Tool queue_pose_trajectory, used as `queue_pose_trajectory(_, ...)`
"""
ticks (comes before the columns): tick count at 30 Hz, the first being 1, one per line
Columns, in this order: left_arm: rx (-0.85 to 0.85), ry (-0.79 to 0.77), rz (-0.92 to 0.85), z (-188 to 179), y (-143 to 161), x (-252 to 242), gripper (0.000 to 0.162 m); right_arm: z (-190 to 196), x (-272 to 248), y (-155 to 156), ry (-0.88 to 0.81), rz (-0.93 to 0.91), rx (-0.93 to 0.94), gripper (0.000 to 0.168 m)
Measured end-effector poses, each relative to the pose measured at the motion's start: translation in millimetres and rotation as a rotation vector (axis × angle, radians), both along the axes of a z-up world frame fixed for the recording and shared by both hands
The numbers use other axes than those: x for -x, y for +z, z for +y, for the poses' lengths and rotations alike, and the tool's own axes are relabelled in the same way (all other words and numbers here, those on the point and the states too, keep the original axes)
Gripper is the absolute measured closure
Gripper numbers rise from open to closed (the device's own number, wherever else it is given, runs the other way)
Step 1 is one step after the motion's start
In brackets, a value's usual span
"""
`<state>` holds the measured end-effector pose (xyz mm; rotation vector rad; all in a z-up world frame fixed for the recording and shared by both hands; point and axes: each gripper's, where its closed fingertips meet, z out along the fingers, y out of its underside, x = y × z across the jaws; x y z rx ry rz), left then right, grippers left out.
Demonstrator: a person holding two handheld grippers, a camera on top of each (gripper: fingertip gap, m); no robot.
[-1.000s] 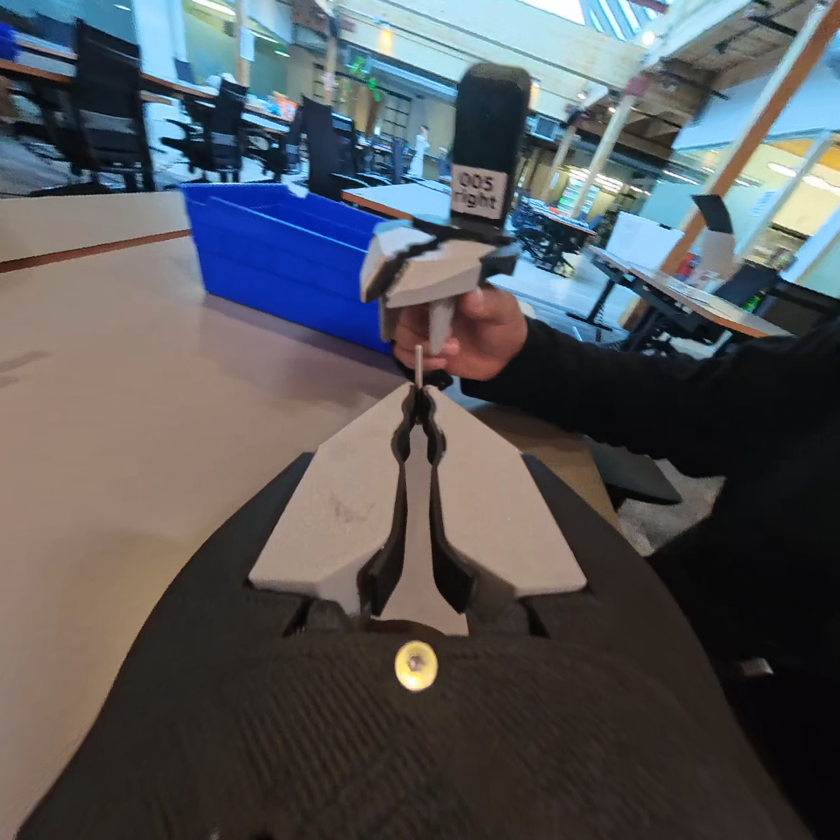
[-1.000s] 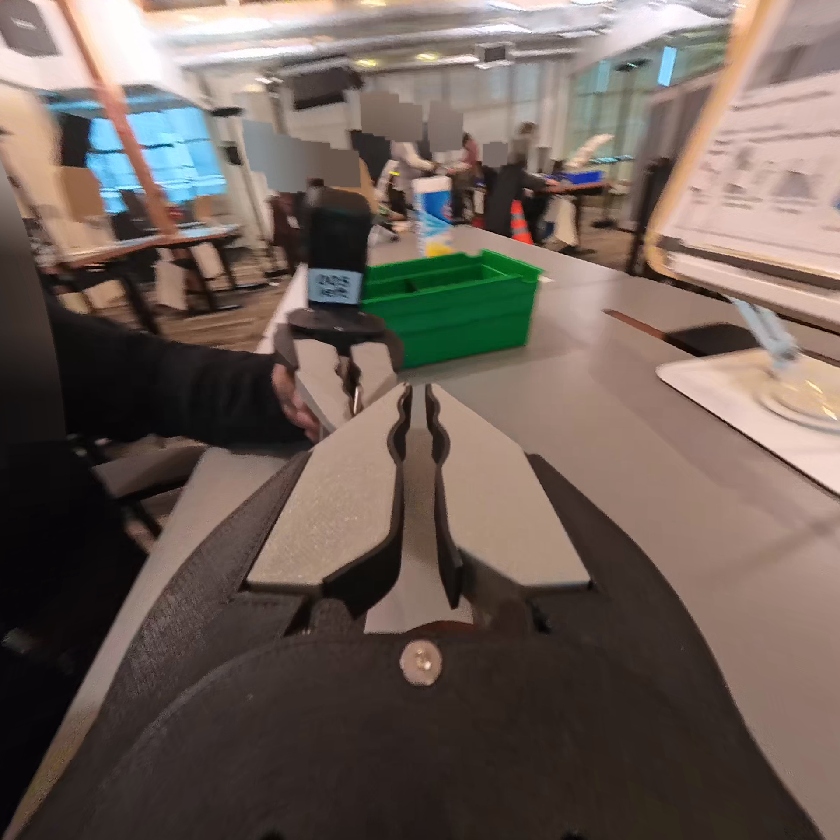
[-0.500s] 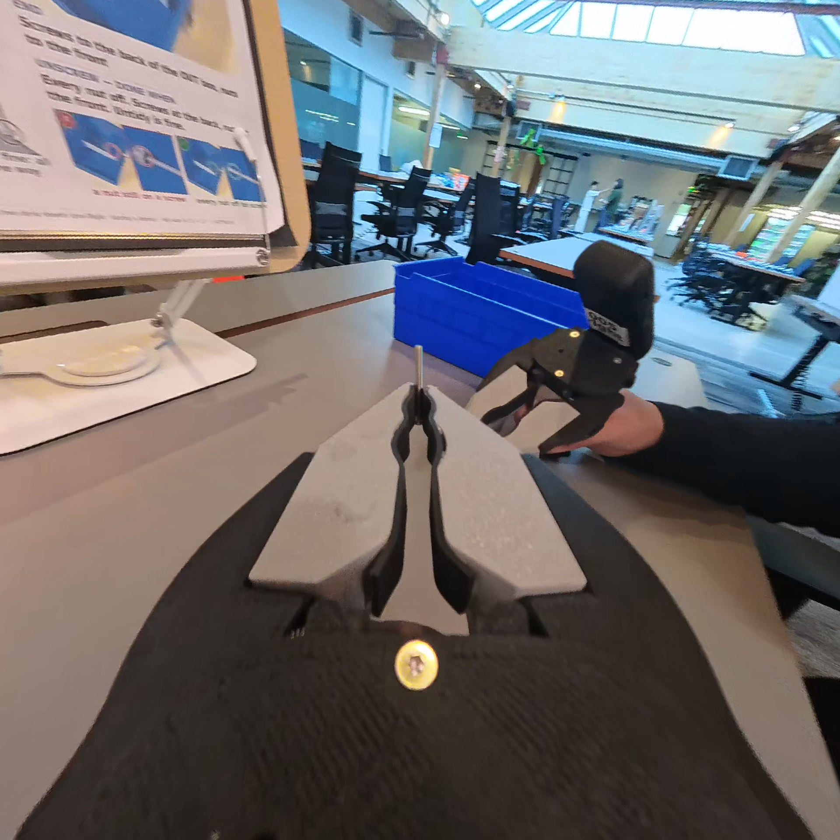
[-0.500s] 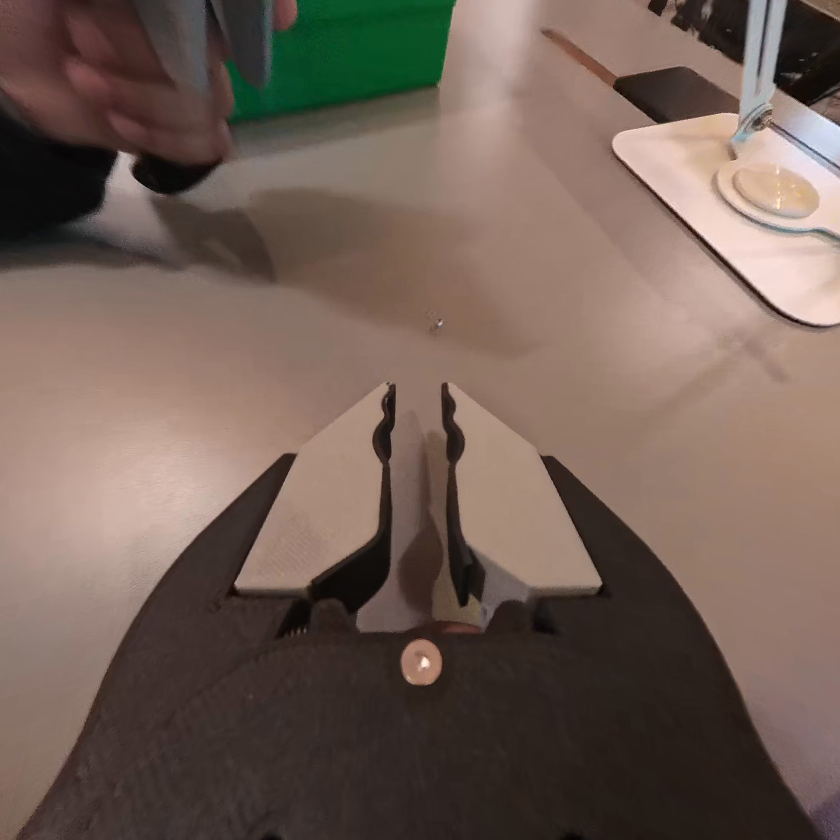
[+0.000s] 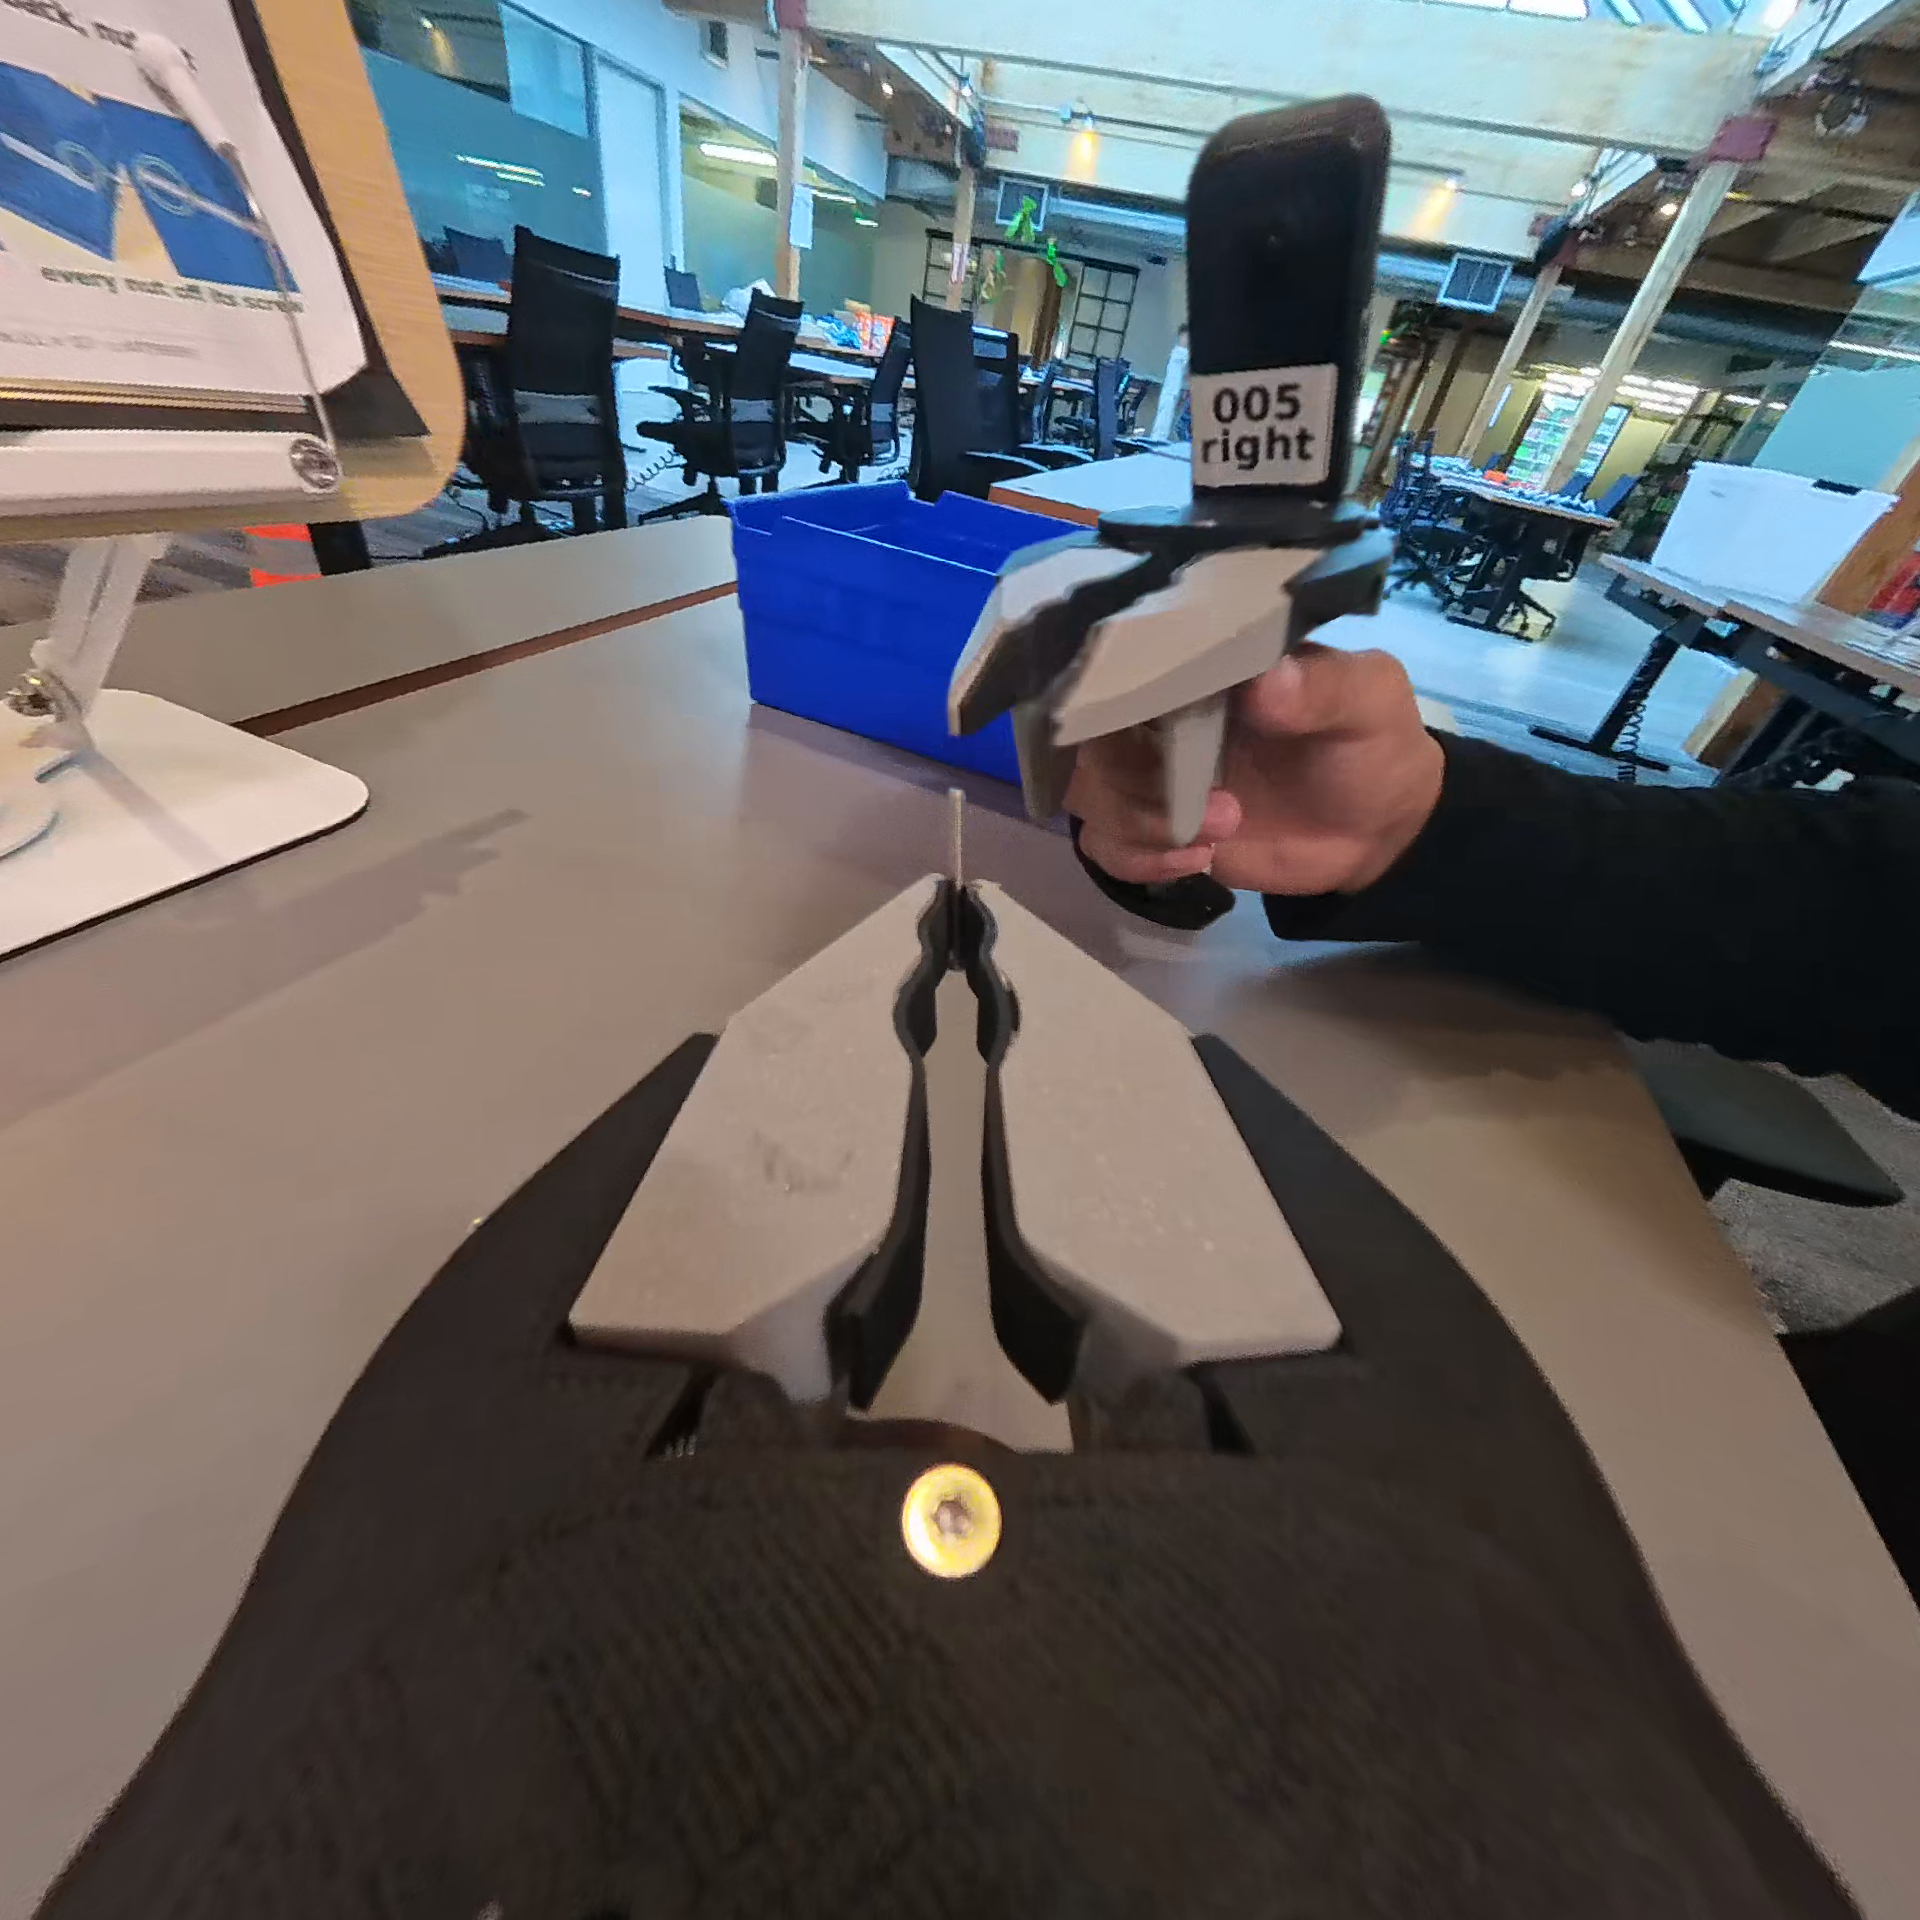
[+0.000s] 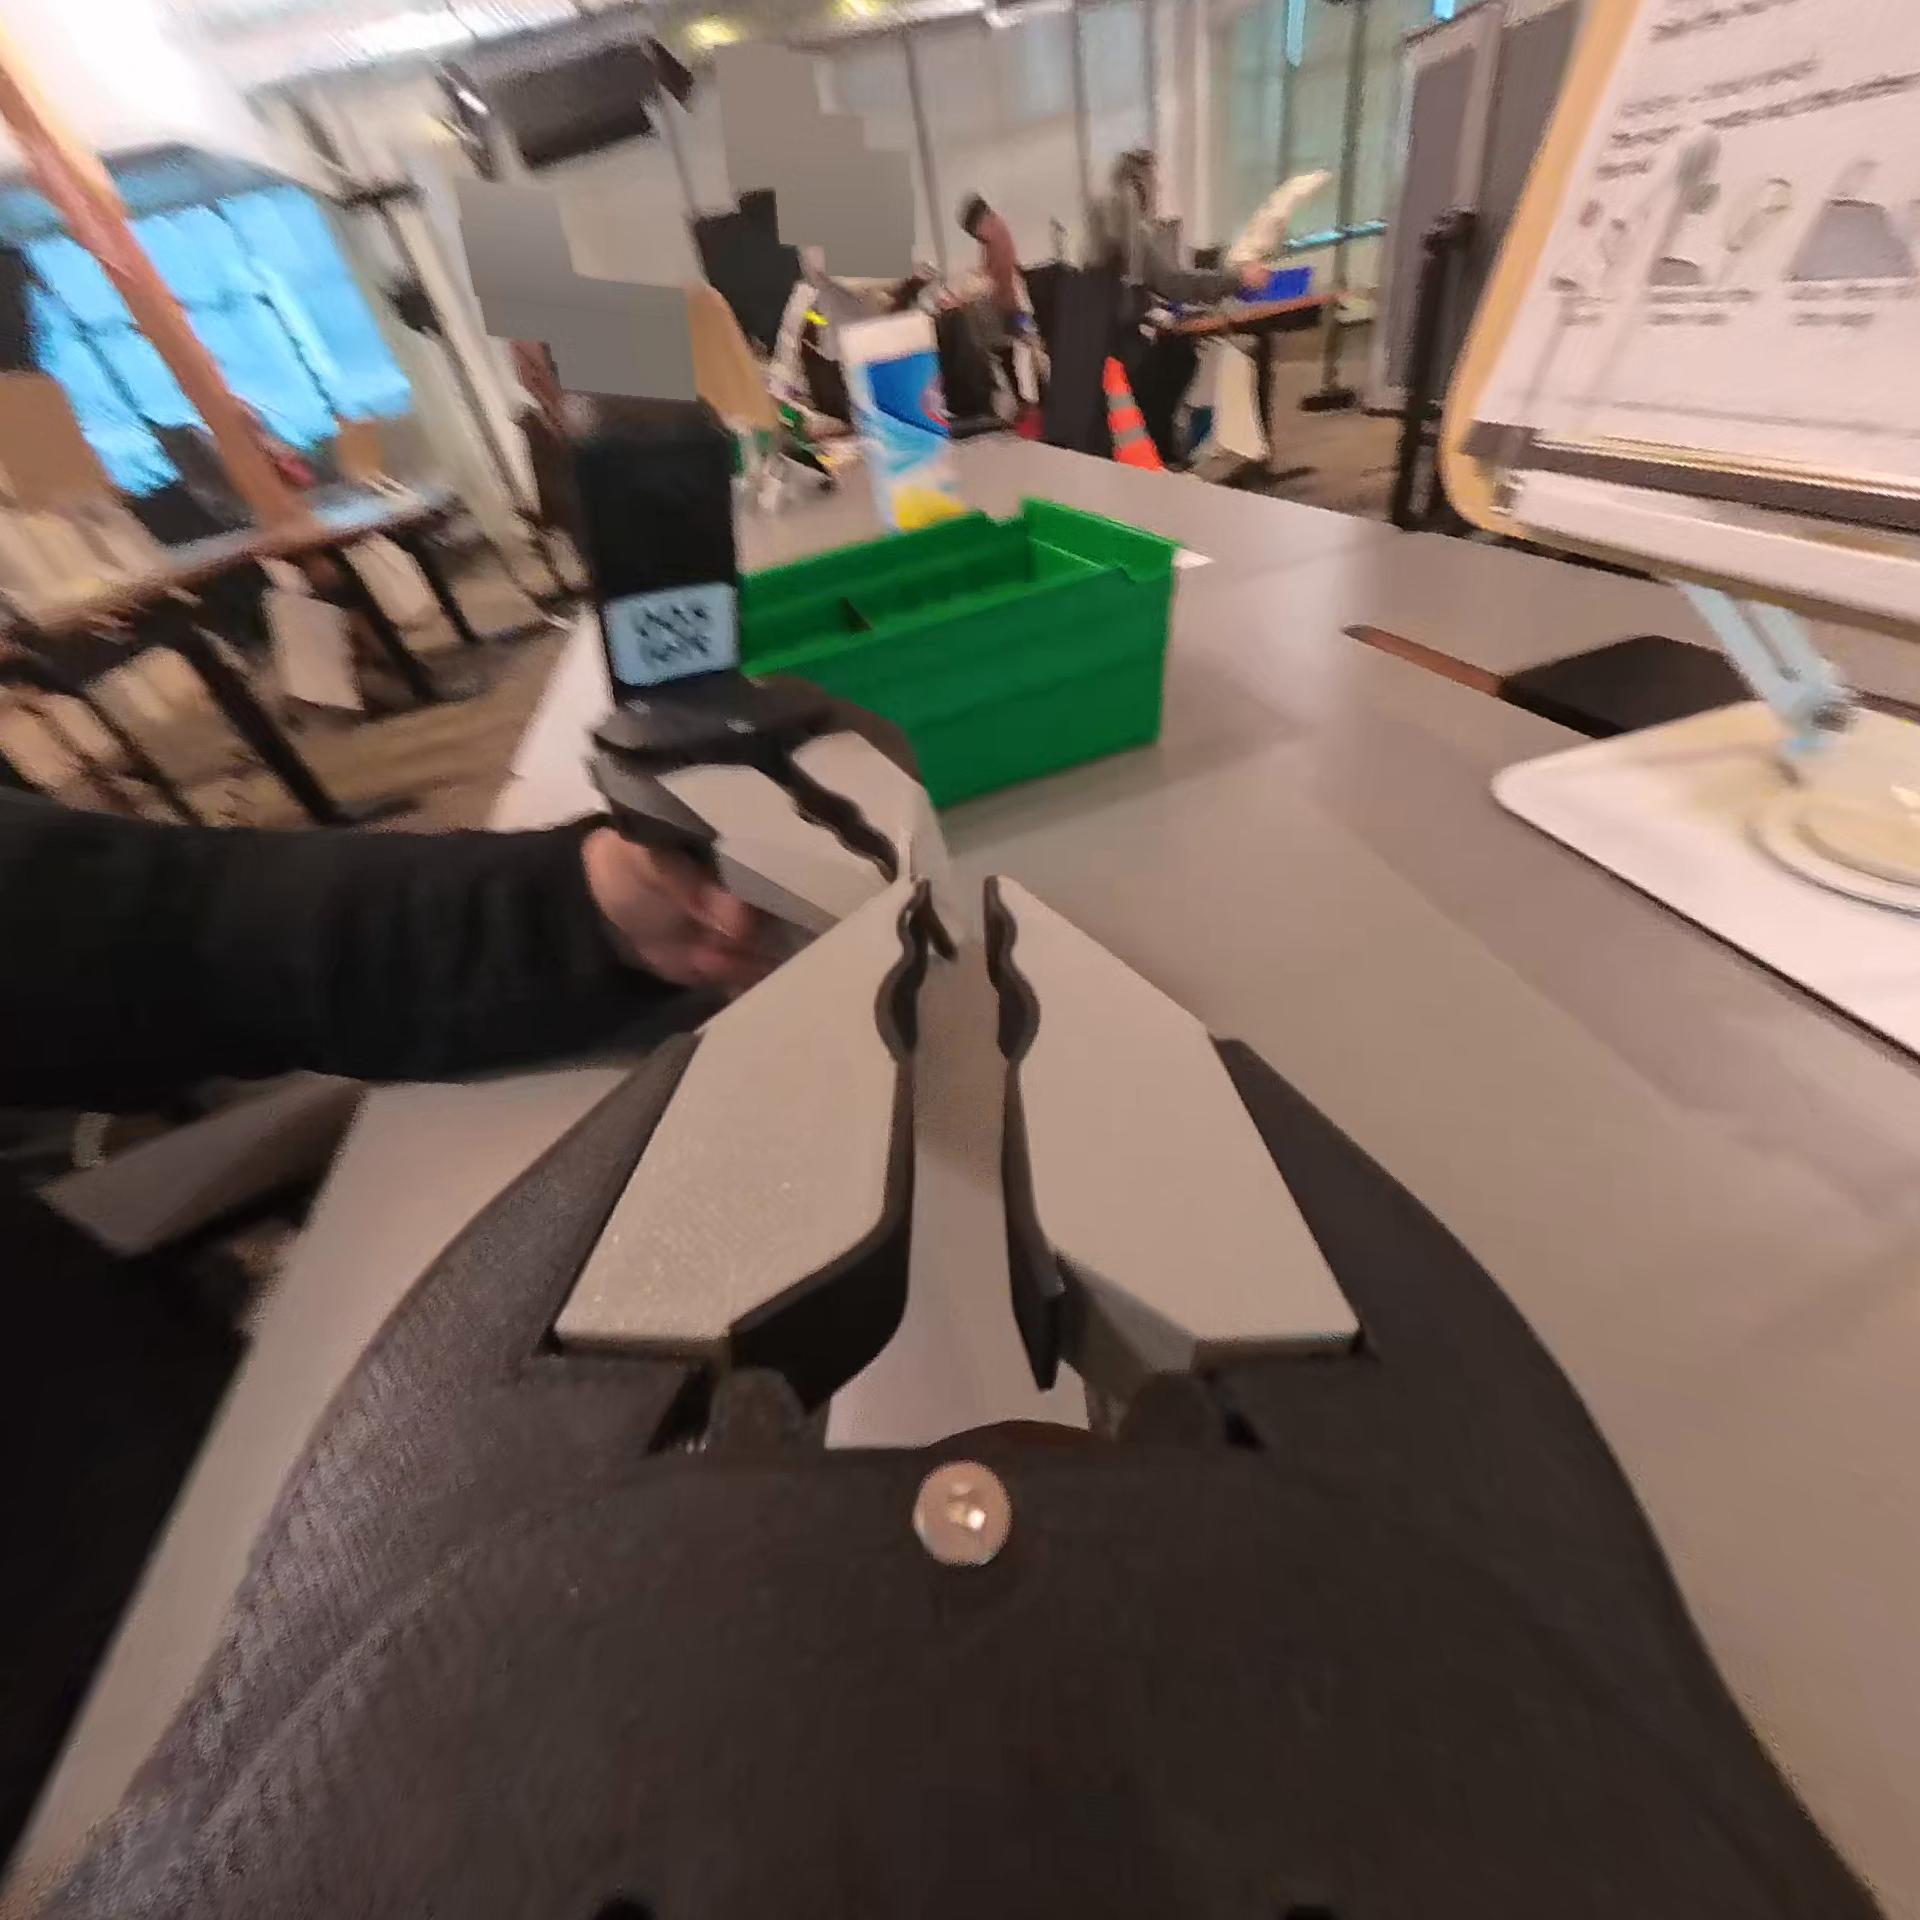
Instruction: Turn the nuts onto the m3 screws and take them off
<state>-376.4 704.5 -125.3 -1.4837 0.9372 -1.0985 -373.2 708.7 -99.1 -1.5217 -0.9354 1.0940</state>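
My left gripper [image 5: 956, 904] is shut on a thin m3 screw [image 5: 955, 831] that stands upright from its fingertips, above the grey table [image 5: 499, 935]. My right gripper [image 5: 1013, 717], held by a hand, hovers just right of and above the screw, fingers pointing down-left at it. In the right wrist view my right gripper [image 6: 954, 894] has a narrow gap between its jaws and I see nothing in it. My left gripper [image 6: 899, 868] sits right in front of its tips, blurred. No nut shows in either view.
A blue bin [image 5: 862, 623] stands behind the grippers in the left wrist view. A green bin [image 6: 987, 675] with a carton [image 6: 904, 426] behind it stands at the table's other end. A document stand [image 5: 156, 260] on a white base [image 6: 1714, 831] is alongside. Only a small space, under 4 cm, lies between the two pairs of fingers.
Half a second ago my right gripper pointed down at a small nut lying on the table. It has swung back up to face the left gripper and its jaws have narrowed. The left still holds the screw.
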Motion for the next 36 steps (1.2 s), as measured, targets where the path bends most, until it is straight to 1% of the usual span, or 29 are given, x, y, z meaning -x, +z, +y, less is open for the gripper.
queue_pose_trajectory(3, 0.013, -0.022, 0.005, -4, -3, -4, 0.162, -10, 13, 4, 0.073, 0.025, 0.045, 0.143)
queue_pose_trajectory(4, 0.014, -0.025, 0.005, -5, -3, -5, 0.162, -10, 17, 0, 0.077, 0.002, 0.045, 0.145)
queue_pose_trajectory(7, 0.014, -0.03, 0.014, -7, -4, -7, 0.162, -7, 28, -14, 0.059, -0.087, 0.016, 0.163)
queue_pose_trajectory(8, 0.015, -0.028, 0.014, -7, -4, -6, 0.162, -9, 30, -14, 0.076, -0.09, 0.012, 0.168)
queue_pose_trajectory(11, 0.044, -0.035, -0.002, -6, -3, -6, 0.162, -8, 31, -12, 0.085, -0.073, 0.035, 0.168)
queue_pose_trajectory(14, 0.039, -0.018, 0.023, -4, -6, -7, 0.162, -7, 30, -14, 0.079, -0.064, 0.06, 0.168)
queue_pose_trajectory(17, 0.022, -0.002, 0.067, -2, -9, -3, 0.162, -5, 32, -18, 0.07, -0.08, 0.05, 0.168)
queue_pose_trajectory(24, 0.056, 0.011, 0.063, 4, -9, 7, 0.162, 2, 46, -16, 0.077, -0.105, 0.033, 0.168)
queue_pose_trajectory(27, 0.031, 0.028, 0.084, 7, -9, 9, 0.162, 4, 49, -17, 0.086, -0.111, 0.03, 0.168)
queue_pose_trajectory(28, 0.02, 0.038, 0.086, 9, -7, 12, 0.162, 7, 48, -11, 0.08, -0.086, 0.012, 0.164)
queue_pose_trajectory(29, 0.013, 0.053, 0.081, 11, -5, 15, 0.162, 11, 45, -4, 0.066, -0.042, -0.005, 0.154)
queue_pose_trajectory(30, 0.014, 0.068, 0.068, 14, -2, 19, 0.162, 18, 40, 4, 0.047, 0.009, -0.015, 0.15)
queue_pose_trajectory(31, 0.019, 0.09, 0.049, 19, 2, 24, 0.162, 27, 34, 8, 0.022, 0.049, -0.015, 0.151)
queue_pose_trajectory(32, 0.024, 0.12, 0.025, 24, 5, 29, 0.162, 39, 28, 6, -0.009, 0.063, -0.007, 0.151)
queue_pose_trajectory(34, 0.039, 0.16, -0.016, 33, 9, 39, 0.162, 59, 23, -14, -0.033, 0.008, 0.023, 0.152)
queue_pose_trajectory(36, 0.049, 0.183, -0.029, 39, 10, 45, 0.162, 64, 29, -49, 0.01, -0.146, 0.043, 0.149)
